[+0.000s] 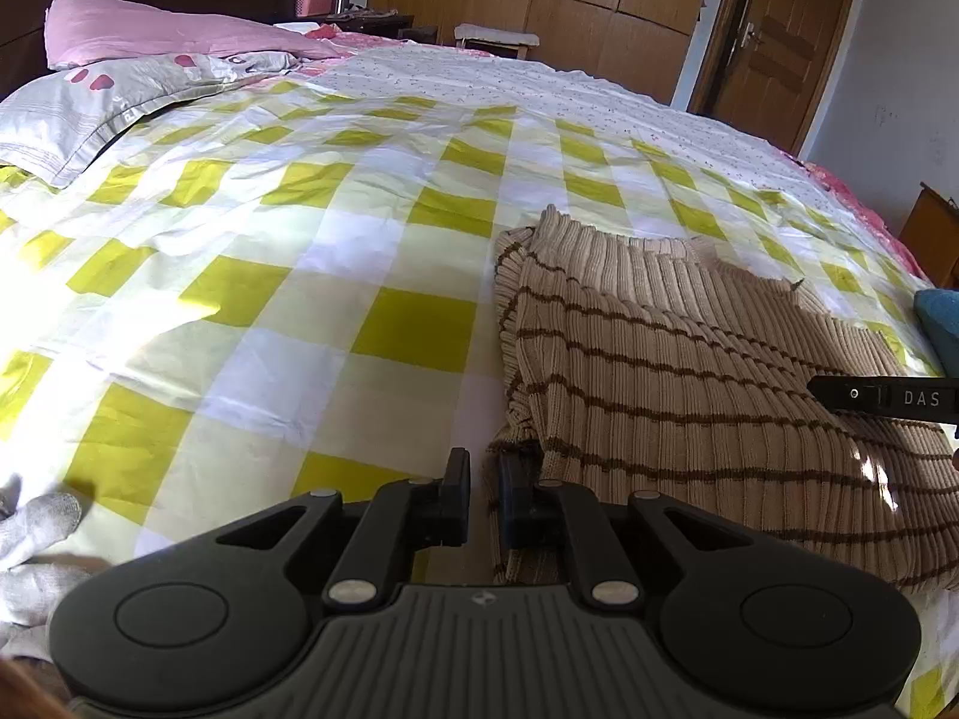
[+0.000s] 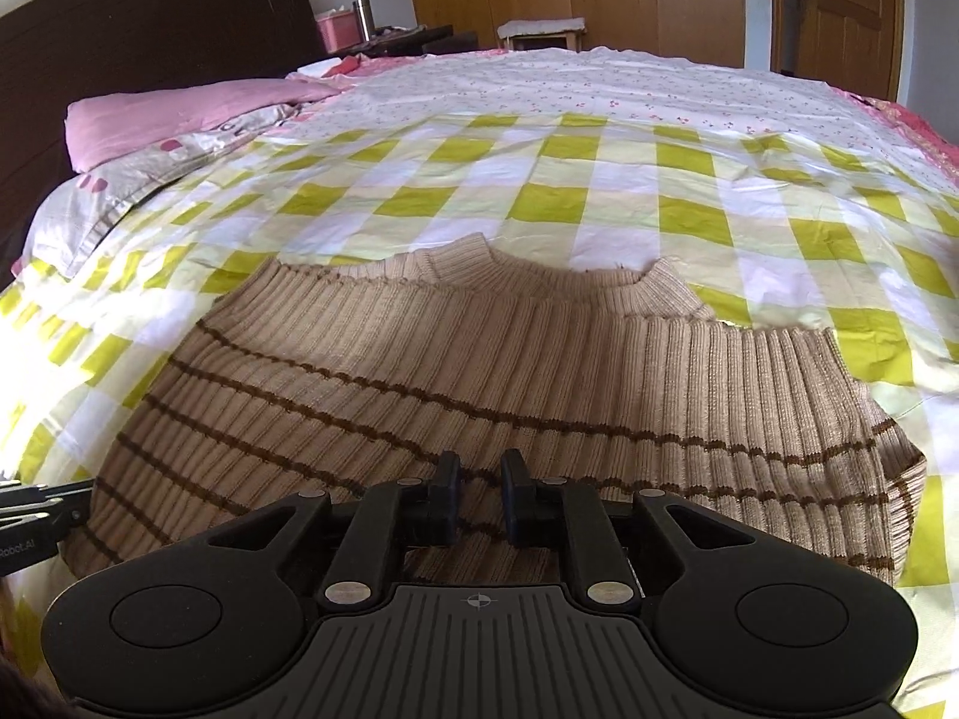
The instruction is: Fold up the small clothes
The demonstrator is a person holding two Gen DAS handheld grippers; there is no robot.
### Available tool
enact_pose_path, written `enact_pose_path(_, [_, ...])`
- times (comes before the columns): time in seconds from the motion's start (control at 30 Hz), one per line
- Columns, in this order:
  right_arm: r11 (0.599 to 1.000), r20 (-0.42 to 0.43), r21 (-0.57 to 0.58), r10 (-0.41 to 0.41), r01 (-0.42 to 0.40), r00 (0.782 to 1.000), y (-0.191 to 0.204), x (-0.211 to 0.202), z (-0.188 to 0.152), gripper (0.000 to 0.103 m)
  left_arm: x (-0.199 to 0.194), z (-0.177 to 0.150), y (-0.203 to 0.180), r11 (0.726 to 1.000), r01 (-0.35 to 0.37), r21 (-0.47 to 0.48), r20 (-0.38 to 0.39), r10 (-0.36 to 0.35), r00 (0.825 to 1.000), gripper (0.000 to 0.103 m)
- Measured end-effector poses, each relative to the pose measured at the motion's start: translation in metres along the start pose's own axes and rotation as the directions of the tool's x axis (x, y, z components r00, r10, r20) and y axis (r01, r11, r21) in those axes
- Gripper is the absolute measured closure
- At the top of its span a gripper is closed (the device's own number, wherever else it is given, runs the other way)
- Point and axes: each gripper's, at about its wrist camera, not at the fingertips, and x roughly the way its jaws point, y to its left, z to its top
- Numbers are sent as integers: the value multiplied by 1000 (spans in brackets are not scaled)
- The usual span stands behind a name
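Two tongs work a beige brown-striped ribbed sweater (image 2: pixel 479 371) lying on the bed's checked sheet (image 1: pixel 270 275): left tongs (image 1: pixel 484 494) nearly closed, apparently pinching its edge, right tongs (image 2: pixel 480 494) slightly parted above it, gripping nothing.

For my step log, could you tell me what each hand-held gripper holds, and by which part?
Nothing visibly: right hand-held gripper hovers over the sweater's body; left hand-held gripper sits at its side edge, grip unclear.
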Motion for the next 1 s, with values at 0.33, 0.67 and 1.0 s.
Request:
enact_pose_path(0.33, [994, 72, 104, -33, 26, 997, -28, -38, -2, 81, -27, 4, -3, 999, 35, 36, 127, -39, 991, 85])
enact_pose_path(0.67, [952, 45, 279, -145, 127, 988, -116, -67, -27, 72, -49, 0, -77, 960, 114, 254, 160, -158, 974, 85])
enact_pose_path(1.0, [941, -12, 324, -102, 101, 995, -150, -77, -38, 72, -44, -37, -188, 776, 263, 574, 37, -346, 938, 83])
